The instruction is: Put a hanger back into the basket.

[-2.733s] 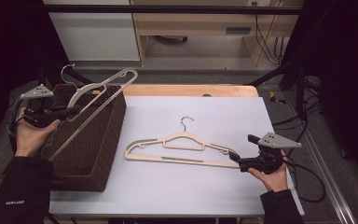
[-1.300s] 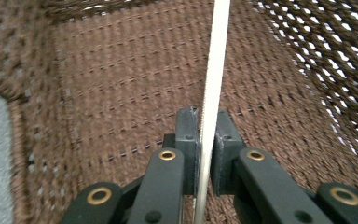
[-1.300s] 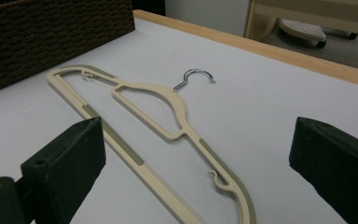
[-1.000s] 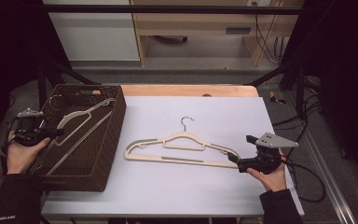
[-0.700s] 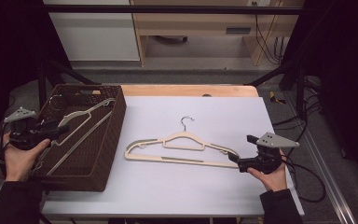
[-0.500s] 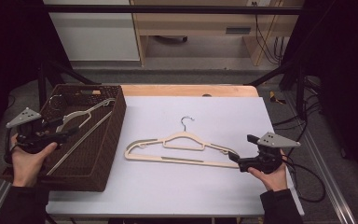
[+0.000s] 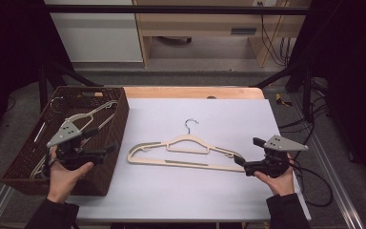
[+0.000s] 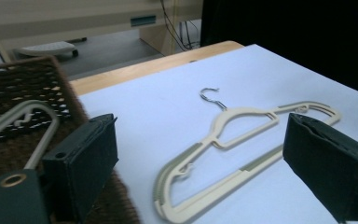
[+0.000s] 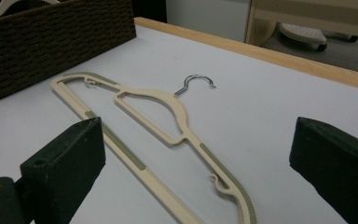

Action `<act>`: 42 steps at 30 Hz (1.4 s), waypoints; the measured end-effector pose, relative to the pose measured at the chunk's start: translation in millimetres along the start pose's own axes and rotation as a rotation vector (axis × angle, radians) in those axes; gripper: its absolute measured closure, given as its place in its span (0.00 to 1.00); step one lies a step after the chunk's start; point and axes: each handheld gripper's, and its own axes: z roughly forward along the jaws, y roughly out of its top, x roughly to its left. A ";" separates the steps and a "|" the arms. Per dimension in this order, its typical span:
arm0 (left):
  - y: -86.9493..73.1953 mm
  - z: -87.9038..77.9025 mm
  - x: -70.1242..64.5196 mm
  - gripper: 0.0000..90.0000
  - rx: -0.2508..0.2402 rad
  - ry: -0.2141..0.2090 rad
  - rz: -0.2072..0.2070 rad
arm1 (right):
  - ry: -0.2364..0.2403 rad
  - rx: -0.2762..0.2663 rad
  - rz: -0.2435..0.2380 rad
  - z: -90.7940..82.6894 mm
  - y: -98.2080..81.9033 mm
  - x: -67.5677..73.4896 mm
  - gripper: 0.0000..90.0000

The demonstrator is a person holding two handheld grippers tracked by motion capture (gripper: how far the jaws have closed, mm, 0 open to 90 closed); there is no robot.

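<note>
High view, left gripper (image 7: 108, 149): held over the near right part of the basket (image 7: 116, 125), jaws wide apart and just been opening, nothing between them; pointing right, toward the table.
High view, basket hanger (image 7: 83, 116): lies inside the basket, beside the left gripper, not touched.
High view, table hanger (image 7: 187, 151): flat on the white table top (image 7: 171, 191), long axis running left to right, hook away from the person, between the two grippers.
High view, right gripper (image 7: 238, 161): at the hanger's right tip, just touching or just short of it; cannot tell which.
Left gripper view, own jaws: spread wide, empty; table hanger (image 8: 228, 140) lies ahead between them, well apart, its left shoulder end nearest.
Left gripper view, basket rim (image 8: 37, 88): at the left, with the basket hanger (image 8: 25, 123) inside.
Right gripper view, own jaws: spread wide, gripping nothing; table hanger (image 9: 168, 135) runs from near the jaws away to the far left, its near tip low between them.
Judgement, nearer hand: the right one, already at a tip; the left would have to cross the basket wall rightward to reach the other end.
</note>
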 end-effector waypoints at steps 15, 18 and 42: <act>-13.7 37.5 -49.4 0.07 0.046 -0.087 0.064 | 0.006 0.015 -0.001 6.9 -0.2 0.7 0.05; -17.4 44.6 -53.5 0.07 0.064 -0.100 0.066 | 0.008 0.023 -0.004 10.3 -0.1 0.0 0.05; -37.8 74.0 -66.0 0.07 0.155 -0.159 0.093 | 0.038 0.192 -0.097 88.4 2.3 -13.9 0.20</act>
